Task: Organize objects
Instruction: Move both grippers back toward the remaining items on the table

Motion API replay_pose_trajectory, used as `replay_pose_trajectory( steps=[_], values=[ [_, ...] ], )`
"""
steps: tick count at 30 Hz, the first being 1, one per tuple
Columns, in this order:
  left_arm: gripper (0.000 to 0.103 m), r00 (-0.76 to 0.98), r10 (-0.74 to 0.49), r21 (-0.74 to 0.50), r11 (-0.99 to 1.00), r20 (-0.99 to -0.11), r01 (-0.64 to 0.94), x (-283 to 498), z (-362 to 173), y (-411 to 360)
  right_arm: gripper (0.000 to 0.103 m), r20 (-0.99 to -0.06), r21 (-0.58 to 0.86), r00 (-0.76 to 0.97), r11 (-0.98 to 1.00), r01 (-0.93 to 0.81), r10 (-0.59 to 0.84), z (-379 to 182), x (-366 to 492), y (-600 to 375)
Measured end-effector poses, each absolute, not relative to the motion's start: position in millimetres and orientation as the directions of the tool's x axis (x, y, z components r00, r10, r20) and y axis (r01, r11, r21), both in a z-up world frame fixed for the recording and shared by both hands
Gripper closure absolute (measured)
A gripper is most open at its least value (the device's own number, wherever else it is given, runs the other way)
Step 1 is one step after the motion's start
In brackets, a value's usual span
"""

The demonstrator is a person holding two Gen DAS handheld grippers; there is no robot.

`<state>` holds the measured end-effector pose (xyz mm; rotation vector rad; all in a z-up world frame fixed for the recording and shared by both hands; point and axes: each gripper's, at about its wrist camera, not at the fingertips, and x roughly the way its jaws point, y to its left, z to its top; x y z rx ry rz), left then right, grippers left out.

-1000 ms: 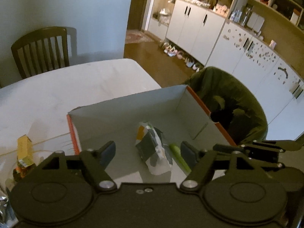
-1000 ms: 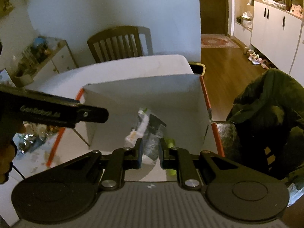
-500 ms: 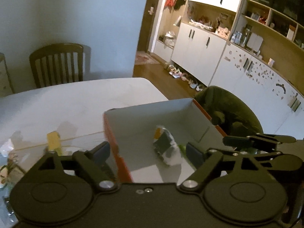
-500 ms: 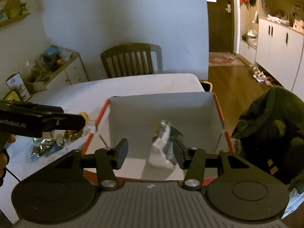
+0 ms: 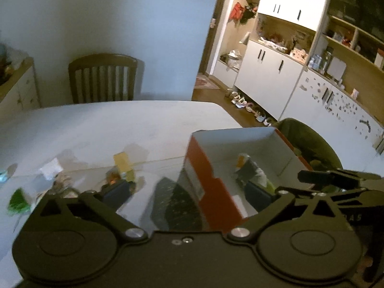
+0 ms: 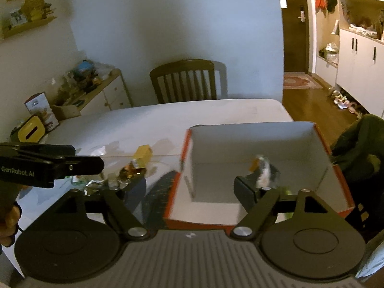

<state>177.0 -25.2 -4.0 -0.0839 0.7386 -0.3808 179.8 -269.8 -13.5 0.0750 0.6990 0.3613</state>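
Observation:
An orange box with a white inside (image 5: 199, 160) stands on the white table (image 5: 120, 124). A crumpled white and grey packet (image 5: 249, 170) and a green piece (image 5: 270, 187) lie in the box. My left gripper (image 5: 187, 193) hovers over the box's left wall, jaws opening wide, holding nothing. In the right wrist view the same box (image 6: 252, 132) and packet (image 6: 264, 170) show. My right gripper (image 6: 190, 188) is also opening, with nothing gripped. Loose items lie left of the box: a small yellow carton (image 6: 142, 154), wrappers (image 5: 50, 168) and a dark flat piece (image 6: 158, 192).
A wooden chair (image 6: 184, 81) stands at the table's far side. A dark green jacket (image 5: 309, 144) hangs over a seat right of the box. A sideboard (image 6: 105, 93) with clutter and a yellow tissue box (image 6: 30, 129) sit at the left. White cupboards (image 5: 271, 72) line the right wall.
Both grippers have drawn back and leftward from the box, so the loose items on the table now show. The right jaws, nearly shut at the packet before, have spread; the left jaws widened too.

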Motion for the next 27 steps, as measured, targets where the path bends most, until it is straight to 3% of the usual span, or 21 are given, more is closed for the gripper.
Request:
replay_pose_trajectory(
  steps=[15, 27],
  values=[
    [0.0, 0.679, -0.304, -0.189, 0.952, -0.668, 0.24, 177.4, -25.6, 83.3, 0.022, -0.638, 0.19, 0.672, 0.922, -0.336, 0.376, -19.9, 169.2, -174.3],
    [0.0, 0.647, -0.3, -0.246, 0.953, -0.701, 0.176, 184.7, -66.8, 150.4, 0.022, -0.671, 0.181, 0.637, 0.917, -0.355, 0.379, -32.7, 187.8, -104.8]
  ],
)
